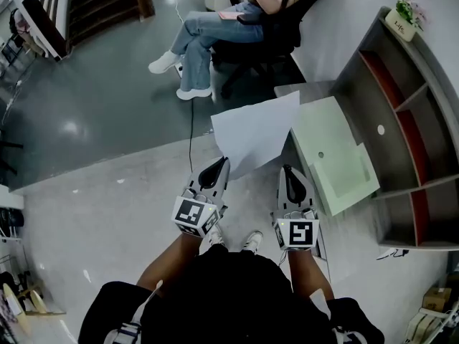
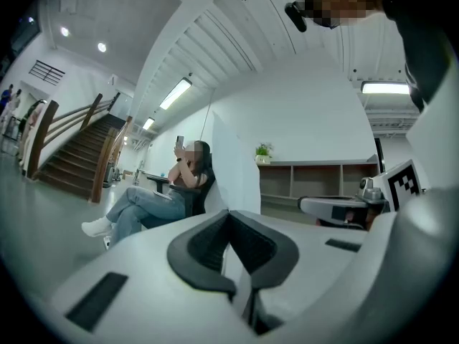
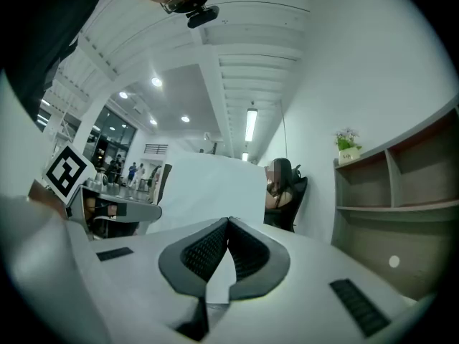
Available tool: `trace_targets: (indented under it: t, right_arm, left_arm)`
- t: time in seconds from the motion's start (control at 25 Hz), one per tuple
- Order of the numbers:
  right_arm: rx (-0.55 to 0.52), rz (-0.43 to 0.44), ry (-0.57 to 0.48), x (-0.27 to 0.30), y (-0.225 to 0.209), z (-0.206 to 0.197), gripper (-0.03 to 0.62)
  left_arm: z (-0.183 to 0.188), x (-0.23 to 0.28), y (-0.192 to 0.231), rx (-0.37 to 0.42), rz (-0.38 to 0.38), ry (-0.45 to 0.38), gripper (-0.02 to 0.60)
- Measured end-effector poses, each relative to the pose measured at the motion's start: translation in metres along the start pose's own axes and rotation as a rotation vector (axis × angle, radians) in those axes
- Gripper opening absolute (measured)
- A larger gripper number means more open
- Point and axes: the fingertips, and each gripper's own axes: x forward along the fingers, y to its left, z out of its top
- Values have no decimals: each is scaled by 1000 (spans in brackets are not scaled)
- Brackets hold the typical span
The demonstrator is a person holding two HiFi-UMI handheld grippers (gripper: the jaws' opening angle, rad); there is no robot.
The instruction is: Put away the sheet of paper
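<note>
At right of frame, grey shelf unit (image 1: 423, 131) with red back panels. Upper centre: seated person (image 1: 229, 27) on dark chair. Left of shelf: pale green tray (image 1: 337, 160). Mid-frame: white sheet of paper (image 1: 254, 131) held up in air, right edge near tray, not in it. Lower centre: left gripper (image 1: 217, 168) clenched on sheet's lower corner, paper edge rising from between jaws. Right gripper (image 1: 288, 172) just beside it, jaws pressed together, tips below sheet's lower edge, no clear hold on it.
</note>
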Motion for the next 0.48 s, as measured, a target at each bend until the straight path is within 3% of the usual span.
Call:
trace_targets:
  t: [0.48]
  right_arm:
    - [19, -17, -8, 19, 28, 8, 21]
  left_arm:
    - [5, -9, 30, 6, -41, 4, 6]
